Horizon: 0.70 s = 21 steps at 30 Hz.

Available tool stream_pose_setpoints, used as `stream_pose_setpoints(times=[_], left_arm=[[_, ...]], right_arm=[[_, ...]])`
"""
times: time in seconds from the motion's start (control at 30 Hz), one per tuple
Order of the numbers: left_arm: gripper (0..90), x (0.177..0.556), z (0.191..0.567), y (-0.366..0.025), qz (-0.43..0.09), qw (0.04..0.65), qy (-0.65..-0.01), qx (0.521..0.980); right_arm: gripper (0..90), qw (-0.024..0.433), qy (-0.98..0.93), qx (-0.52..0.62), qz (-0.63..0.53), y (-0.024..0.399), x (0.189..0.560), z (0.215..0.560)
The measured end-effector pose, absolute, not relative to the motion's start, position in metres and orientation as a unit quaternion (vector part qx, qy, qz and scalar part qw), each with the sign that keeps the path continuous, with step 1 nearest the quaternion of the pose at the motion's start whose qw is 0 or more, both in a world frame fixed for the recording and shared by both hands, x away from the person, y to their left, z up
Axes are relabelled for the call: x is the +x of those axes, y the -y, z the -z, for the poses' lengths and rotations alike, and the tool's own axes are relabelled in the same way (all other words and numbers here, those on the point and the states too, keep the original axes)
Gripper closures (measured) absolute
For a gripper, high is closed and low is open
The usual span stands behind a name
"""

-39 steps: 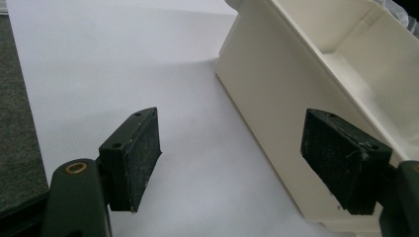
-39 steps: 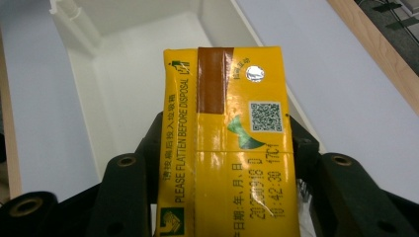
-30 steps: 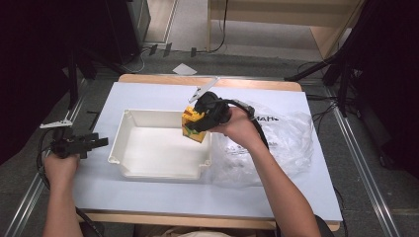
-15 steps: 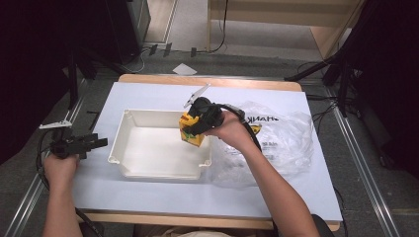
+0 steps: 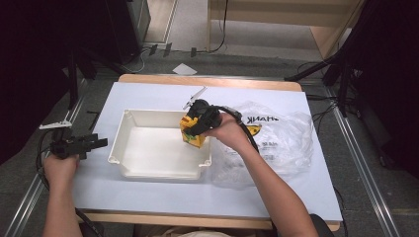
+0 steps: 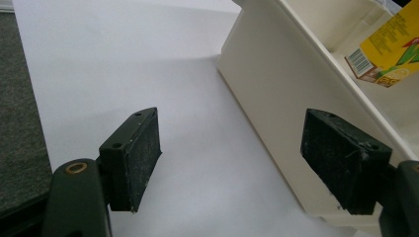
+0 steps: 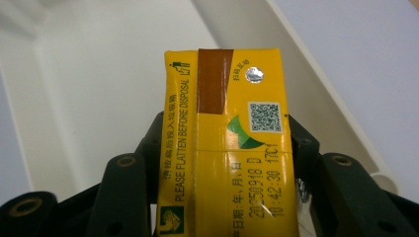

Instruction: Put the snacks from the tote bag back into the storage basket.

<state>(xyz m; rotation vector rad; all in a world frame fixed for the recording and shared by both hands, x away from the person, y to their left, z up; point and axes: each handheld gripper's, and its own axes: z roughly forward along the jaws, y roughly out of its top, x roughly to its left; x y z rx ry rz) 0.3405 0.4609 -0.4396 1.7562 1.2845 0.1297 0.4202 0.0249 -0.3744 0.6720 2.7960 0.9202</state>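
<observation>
A yellow drink carton hangs inside the right end of the white tray, with my right gripper shut on it. In the right gripper view the carton sits clamped between both black jaws, its foil straw hole facing the camera and the tray's floor behind it. My left gripper rests at the table's left edge, beside the tray, jaws spread with nothing between them. In the left gripper view its open jaws frame the tray's outer wall, and the carton shows over the rim.
A crumpled clear plastic bag with dark lettering lies right of the tray. The table wears a white cover. A small white scrap lies on the floor beyond the far edge.
My right gripper has sunk with the carton, from above the tray's right rim down into the tray. The left gripper has kept still.
</observation>
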Motion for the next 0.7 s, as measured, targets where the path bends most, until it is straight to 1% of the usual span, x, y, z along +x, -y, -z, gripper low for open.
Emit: stream_pose_setpoints(times=[0.37, 0.7], left_arm=[[24.4, 0.341, 0.44, -0.461, -0.051, 0.46, -0.523, 0.716], [24.3, 0.34, 0.44, -0.461, -0.054, 0.461, -0.523, 0.715]], right_arm=[[52.0, 0.063, -0.923, 0.241, -0.294, -0.025, 0.433, 0.392], [51.4, 0.067, -0.918, 0.247, -0.304, -0.022, 0.439, 0.395]])
